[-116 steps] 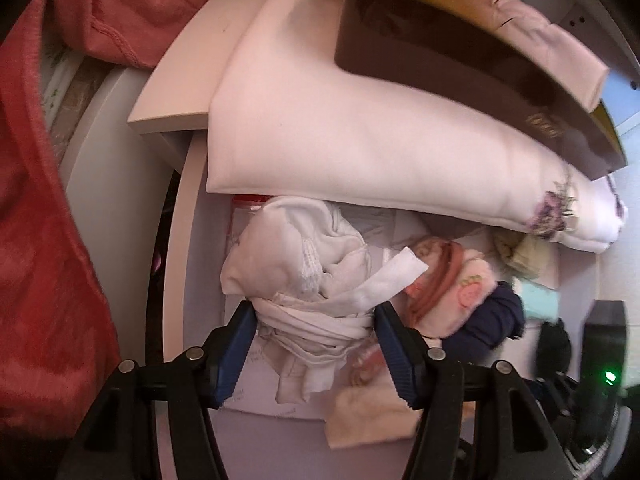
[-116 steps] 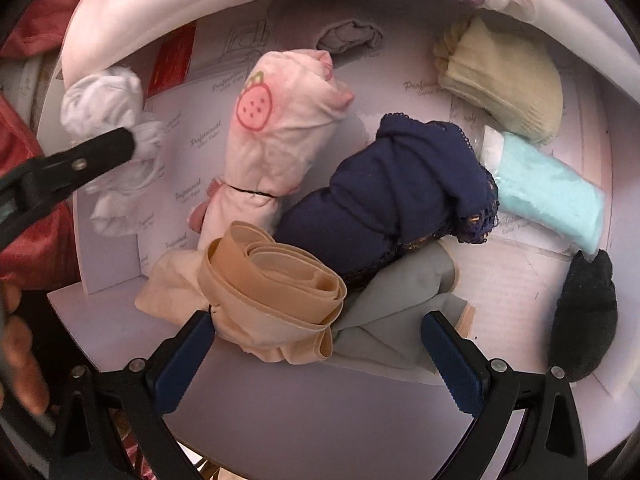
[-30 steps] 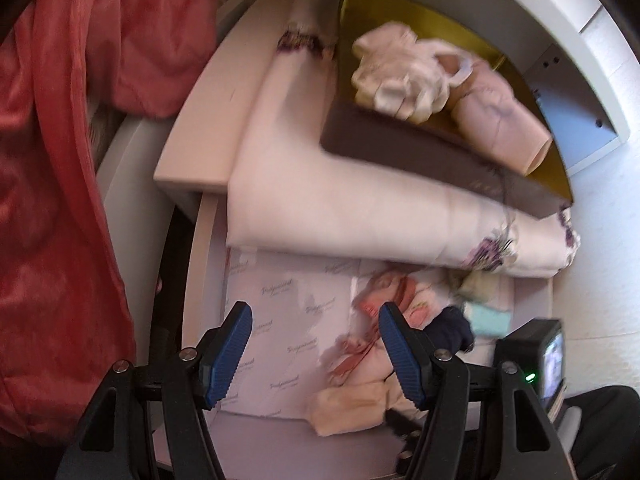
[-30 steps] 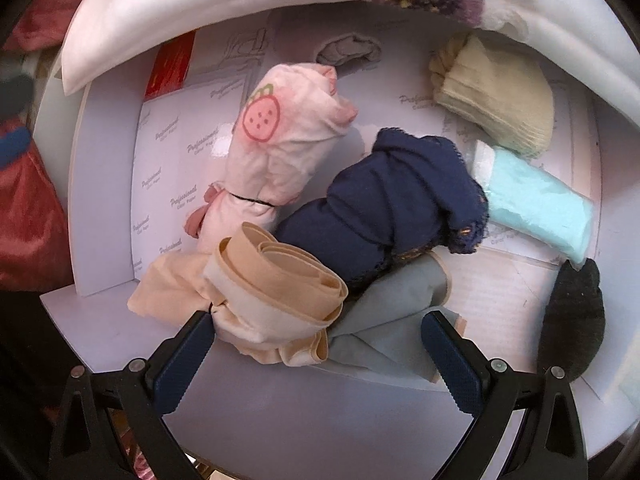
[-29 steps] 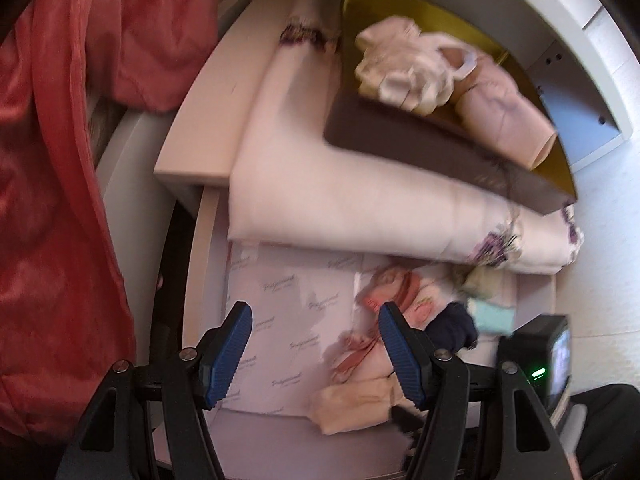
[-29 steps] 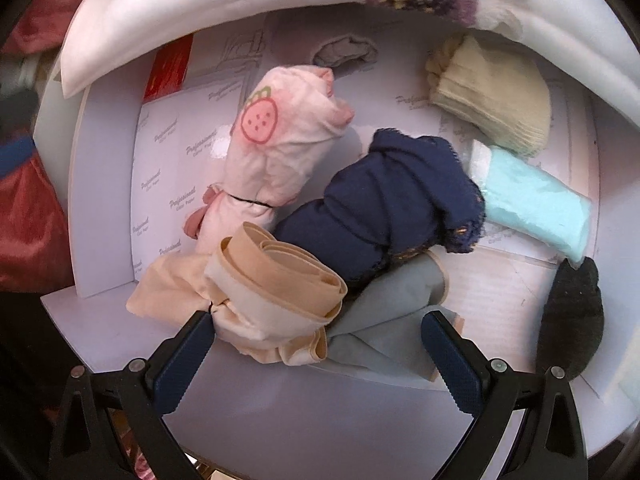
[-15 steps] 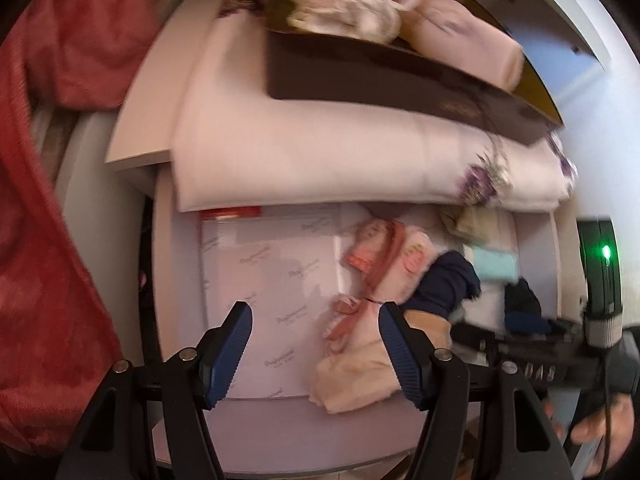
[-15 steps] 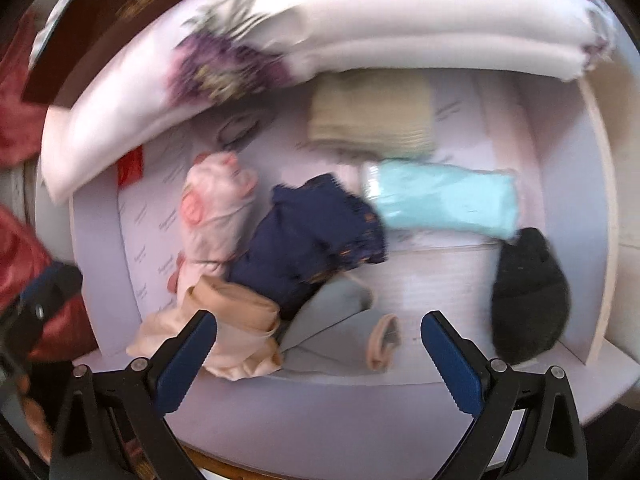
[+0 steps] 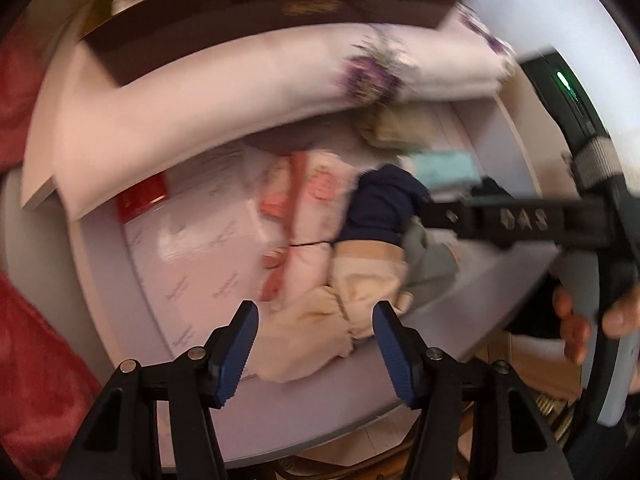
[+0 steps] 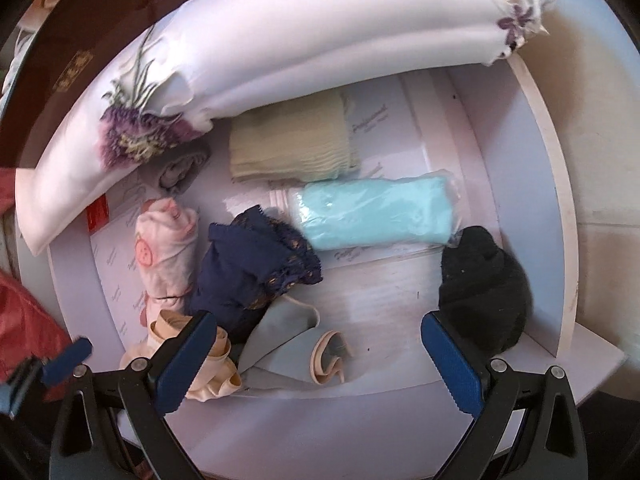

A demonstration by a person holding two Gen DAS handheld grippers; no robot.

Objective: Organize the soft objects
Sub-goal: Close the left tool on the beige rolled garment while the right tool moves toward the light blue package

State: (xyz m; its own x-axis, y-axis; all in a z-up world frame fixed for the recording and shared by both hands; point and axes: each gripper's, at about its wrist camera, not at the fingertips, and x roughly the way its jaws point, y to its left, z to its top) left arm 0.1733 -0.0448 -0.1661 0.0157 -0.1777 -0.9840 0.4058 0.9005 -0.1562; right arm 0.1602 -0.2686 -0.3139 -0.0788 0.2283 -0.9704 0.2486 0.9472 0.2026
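In an open white drawer (image 10: 560, 208) lie a pink strawberry-print roll (image 10: 166, 252), a navy lace garment (image 10: 252, 268), a beige garment (image 10: 200, 364), a grey cloth (image 10: 276, 336), a ribbed pale-green piece (image 10: 288, 144), a mint packet (image 10: 376, 212) and a black bundle (image 10: 480, 284). My left gripper (image 9: 314, 344) points down over the beige garment (image 9: 320, 332). Its jaws are closing, with the cloth between them but not pinched. My right gripper (image 10: 318, 344) hangs wide open above the grey cloth, holding nothing.
A white floral pillow (image 10: 280, 40) overhangs the drawer's back, with a brown box (image 9: 260, 12) on top of it. Red fabric (image 9: 36, 360) hangs at the left. A person's hand (image 9: 580, 320) holds the right tool at the drawer's right.
The left gripper has let go of the white bundle, which lay in the box a second ago, then swung down over the beige garment with narrower jaws. The right gripper slid right.
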